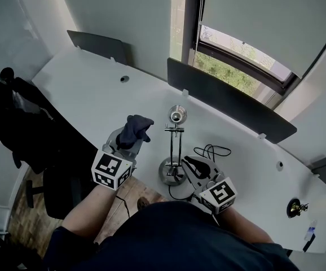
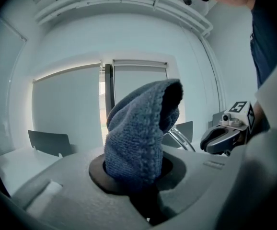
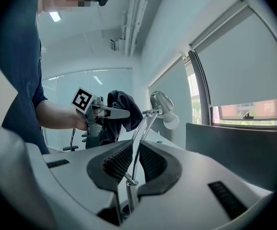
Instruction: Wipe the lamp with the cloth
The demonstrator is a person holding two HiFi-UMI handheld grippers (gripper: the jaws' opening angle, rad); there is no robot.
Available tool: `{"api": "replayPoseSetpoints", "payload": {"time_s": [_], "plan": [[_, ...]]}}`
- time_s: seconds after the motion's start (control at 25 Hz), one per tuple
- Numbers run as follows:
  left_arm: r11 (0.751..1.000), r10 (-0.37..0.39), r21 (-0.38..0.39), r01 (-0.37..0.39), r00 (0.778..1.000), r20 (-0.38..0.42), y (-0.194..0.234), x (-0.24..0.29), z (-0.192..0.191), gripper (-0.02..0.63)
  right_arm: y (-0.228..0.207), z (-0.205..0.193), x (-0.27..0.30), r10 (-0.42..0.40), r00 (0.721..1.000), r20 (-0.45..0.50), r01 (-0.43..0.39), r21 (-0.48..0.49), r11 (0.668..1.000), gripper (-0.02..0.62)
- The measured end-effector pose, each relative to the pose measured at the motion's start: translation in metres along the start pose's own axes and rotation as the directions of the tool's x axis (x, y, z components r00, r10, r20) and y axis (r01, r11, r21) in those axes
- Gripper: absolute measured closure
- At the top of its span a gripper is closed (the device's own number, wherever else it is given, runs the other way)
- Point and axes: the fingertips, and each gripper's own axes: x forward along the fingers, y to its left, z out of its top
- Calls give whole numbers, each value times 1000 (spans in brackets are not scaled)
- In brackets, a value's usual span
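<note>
Holding the cloth (image 1: 137, 129) up in the left gripper (image 1: 128, 142), jaws clamped on its lower end, leaves the free blue bunch standing proud above the tips as a ready wiping pad. In left gripper view it fills the middle, w/ nothing else betw. the jaws. Right gripper (image 1: 191, 164) is closed on the lamp (image 1: 175, 145), pads either side of the thin stem (image 3: 138, 138) just above the round base (image 1: 171, 175). That's prob. to steady it, since a tall thin lamp on a small foot would likely tip or swivel under a sideways rub. Lamp stands upright on the white table (image 1: 89, 83) near the person's edge, w/ its head (image 1: 177, 115) at top and a black cable (image 1: 211, 150) looped just beyond the right gripper. Cloth sits just left of the head & upper stem, apart from them as far as head view shows. So wiping looks not begun. Next move approx.: bring cloth across to the head w/ light pressure, keeping right grip firm.
</note>
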Motion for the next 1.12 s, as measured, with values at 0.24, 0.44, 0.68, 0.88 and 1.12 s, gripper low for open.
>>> {"api": "replayPoseSetpoints", "payload": {"time_s": [0.24, 0.44, 0.68, 0.88, 1.12], "plan": [[997, -79, -12, 80, 996, 30, -41, -23, 14, 532, 6, 23, -6, 16, 998, 62, -16, -4, 1000, 548], [984, -173, -27, 174, 984, 48, -86, -34, 23, 532, 13, 41, -10, 32, 994, 104, -31, -13, 999, 551], [972, -223, -67, 226, 974, 46, -119, -44, 16, 532, 23, 50, -15, 50, 990, 132, -45, -38, 998, 569], [970, -222, -92, 225, 974, 49, -126, -49, 0, 532, 31, 42, -16, 60, 989, 136, -55, -34, 998, 581], [965, -234, -109, 240, 970, 62, -129, -49, -7, 532, 41, 41, -15, 92, 986, 139, -88, -30, 996, 584]]}}
